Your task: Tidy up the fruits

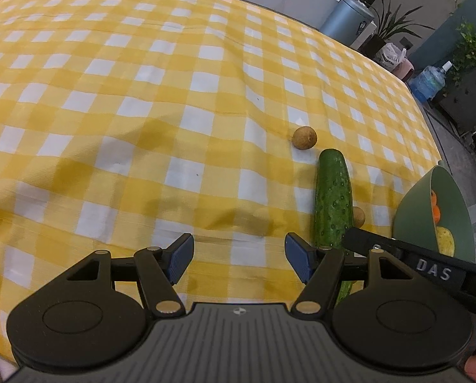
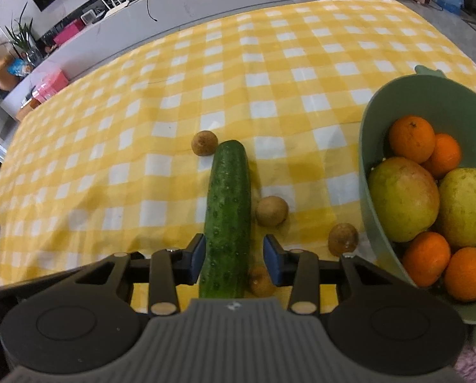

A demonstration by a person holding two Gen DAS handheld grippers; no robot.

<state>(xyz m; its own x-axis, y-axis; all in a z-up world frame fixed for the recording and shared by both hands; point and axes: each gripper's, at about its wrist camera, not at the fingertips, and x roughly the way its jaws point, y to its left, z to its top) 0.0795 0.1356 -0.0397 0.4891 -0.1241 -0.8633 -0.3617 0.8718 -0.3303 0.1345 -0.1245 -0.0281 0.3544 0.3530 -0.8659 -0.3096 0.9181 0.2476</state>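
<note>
Left wrist view: left tongs [image 1: 239,257] hang open over bare yellow check cloth [image 1: 142,111] on the counter, nothing between the pads. The cucumber [image 1: 333,201] lies off to their right, long axis running away from the camera, and the right tongs' black arm crosses its near end. A small brown fruit [image 1: 304,138] sits just past its far tip.

Right wrist view: right tongs [image 2: 233,260] straddle the cucumber's [image 2: 229,210] near end, its length running straight ahead between the jaws. Left pad looks to touch the skin, right pad stands clear with a gap, so not clamped yet imo. Right hand is clearly nearer. Cucumber's dark green, bumpy, straight. The green bowl [image 2: 370,159] of oranges and pears is to the right
</note>
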